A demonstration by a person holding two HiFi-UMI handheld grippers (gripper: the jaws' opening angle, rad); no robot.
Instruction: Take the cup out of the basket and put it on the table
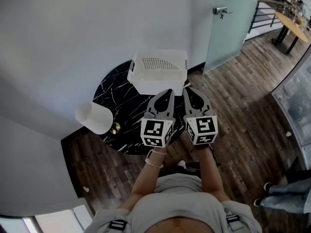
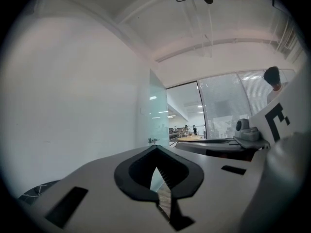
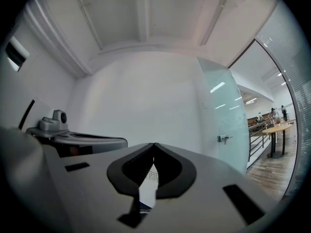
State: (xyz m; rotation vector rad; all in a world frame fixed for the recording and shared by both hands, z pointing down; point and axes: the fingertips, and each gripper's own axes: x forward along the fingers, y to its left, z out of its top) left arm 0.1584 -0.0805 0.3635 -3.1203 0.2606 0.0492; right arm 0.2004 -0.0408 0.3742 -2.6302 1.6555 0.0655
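Left gripper (image 1: 168, 91) and right gripper (image 1: 187, 90) are hovering side by side, jaws pressed together and holding nothing.

Their tips are pointing at the near wall of the white basket (image 1: 151, 65), which is sitting on a round black marble table (image 1: 115, 100) against a curved white wall (image 1: 68, 33). Dark wood floor (image 1: 243, 120) is spreading to the right past a frosted glass door (image 1: 228, 28). Only the head view is showing the tabletop and a white cylinder (image 1: 93, 117) at its left edge. The right gripper view is catching the basket's perforations through its jaws. The basket's inside is reading plain white, so I cannot tell where the cup is lying.
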